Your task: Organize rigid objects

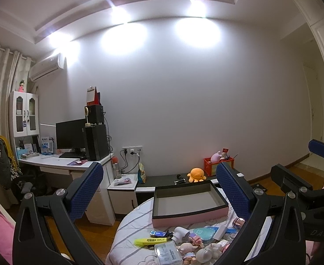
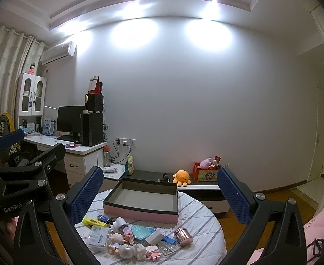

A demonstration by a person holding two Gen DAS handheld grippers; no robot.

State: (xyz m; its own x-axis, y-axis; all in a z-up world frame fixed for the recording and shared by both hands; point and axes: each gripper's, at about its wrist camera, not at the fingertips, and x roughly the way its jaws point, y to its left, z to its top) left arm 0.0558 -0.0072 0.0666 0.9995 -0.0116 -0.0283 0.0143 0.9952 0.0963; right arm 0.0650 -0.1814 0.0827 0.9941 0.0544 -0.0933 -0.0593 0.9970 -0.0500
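Observation:
A pink box with a dark rim (image 1: 189, 215) (image 2: 139, 213) stands empty on the round table's striped cloth (image 1: 128, 227) (image 2: 197, 212). In front of it lies a heap of small items: a yellow highlighter (image 1: 149, 240) (image 2: 93, 221), a blue USB stick (image 1: 158, 233), a white plug (image 2: 118, 222), a teal oval case (image 2: 141, 231), a rose-gold jar (image 2: 183, 236), a clear plastic case (image 1: 168, 252) (image 2: 99, 236) and several small figurines (image 2: 128, 248). My left gripper (image 1: 159, 190) and my right gripper (image 2: 159, 192) both hover open above the table, holding nothing.
An orange plush (image 1: 196, 175) (image 2: 181, 177) and a red crate of toys (image 1: 217, 165) (image 2: 206, 173) sit on a low dark cabinet by the wall. A desk with monitor and speakers (image 1: 73, 141) stands left. Pink bedding (image 2: 320, 225) lies at the right.

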